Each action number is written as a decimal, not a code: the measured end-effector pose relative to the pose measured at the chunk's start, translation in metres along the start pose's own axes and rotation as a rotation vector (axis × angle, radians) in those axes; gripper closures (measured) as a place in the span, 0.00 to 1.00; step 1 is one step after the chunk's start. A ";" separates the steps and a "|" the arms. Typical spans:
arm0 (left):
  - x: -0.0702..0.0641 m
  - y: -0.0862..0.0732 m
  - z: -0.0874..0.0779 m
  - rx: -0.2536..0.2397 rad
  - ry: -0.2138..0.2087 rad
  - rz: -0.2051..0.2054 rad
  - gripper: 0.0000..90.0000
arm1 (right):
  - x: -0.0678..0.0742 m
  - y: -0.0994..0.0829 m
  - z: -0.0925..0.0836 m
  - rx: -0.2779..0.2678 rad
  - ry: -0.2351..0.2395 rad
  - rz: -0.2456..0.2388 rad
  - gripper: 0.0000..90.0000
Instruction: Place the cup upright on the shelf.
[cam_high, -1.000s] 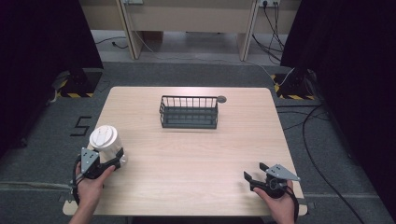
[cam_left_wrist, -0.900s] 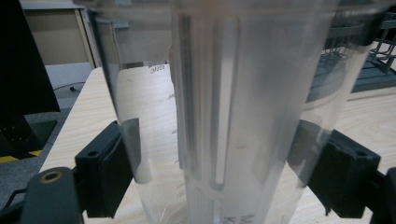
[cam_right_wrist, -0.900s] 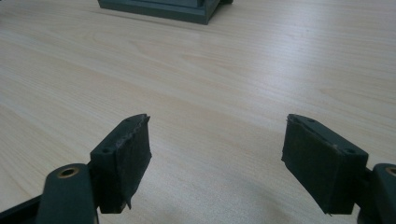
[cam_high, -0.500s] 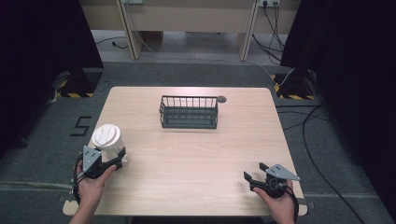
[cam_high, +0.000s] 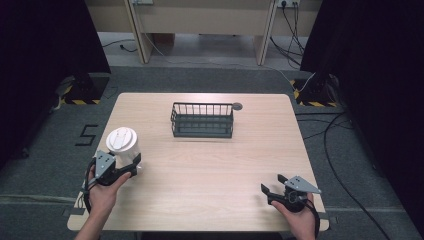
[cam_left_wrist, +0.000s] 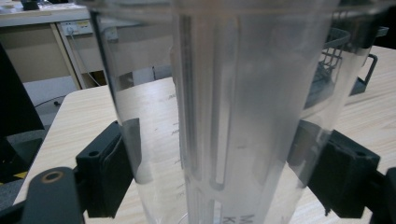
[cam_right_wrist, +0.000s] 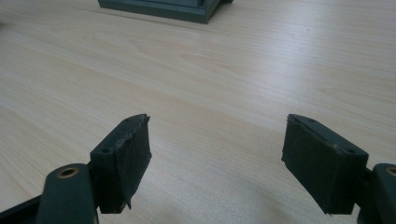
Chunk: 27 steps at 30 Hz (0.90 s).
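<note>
A tall clear plastic container (cam_high: 121, 142) with a white lid stands at the table's left side. My left gripper (cam_high: 129, 165) is shut on its lower part. In the left gripper view the see-through wall of the container (cam_left_wrist: 224, 93) sits between the two black pads (cam_left_wrist: 114, 172), which press on its sides. My right gripper (cam_high: 272, 185) rests low over the table near the front right edge. Its jaws are open with only bare wood between them in the right gripper view (cam_right_wrist: 217, 154).
A dark wire basket (cam_high: 202, 120) stands at the middle back of the wooden table (cam_high: 210, 170), and its base (cam_right_wrist: 159, 9) shows far ahead of the right gripper. A small grey round disc (cam_high: 237, 106) lies by the basket's back right corner.
My left gripper and the container have shifted a little to the right and away from the front edge. The right gripper has stayed still.
</note>
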<state>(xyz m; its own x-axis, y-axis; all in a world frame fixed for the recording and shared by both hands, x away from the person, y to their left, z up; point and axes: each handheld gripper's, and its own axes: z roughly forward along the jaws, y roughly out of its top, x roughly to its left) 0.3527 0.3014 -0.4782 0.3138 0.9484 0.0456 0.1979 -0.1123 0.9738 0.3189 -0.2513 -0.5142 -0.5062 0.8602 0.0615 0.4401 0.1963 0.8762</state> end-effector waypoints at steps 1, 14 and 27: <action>-0.002 0.002 0.002 0.003 -0.006 0.007 0.19 | 0.000 0.000 0.000 0.000 0.000 -0.001 0.27; -0.012 0.015 0.014 0.001 -0.037 0.024 0.20 | 0.000 0.000 0.000 0.000 0.001 0.000 0.27; -0.020 0.027 0.028 0.018 -0.078 0.040 0.20 | -0.001 0.000 0.000 0.001 0.003 0.003 0.26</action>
<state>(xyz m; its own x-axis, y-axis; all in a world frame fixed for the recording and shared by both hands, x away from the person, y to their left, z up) 0.3776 0.2711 -0.4586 0.3931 0.9171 0.0659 0.2005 -0.1554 0.9673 0.3191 -0.2518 -0.5143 -0.5067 0.8596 0.0654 0.4422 0.1941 0.8757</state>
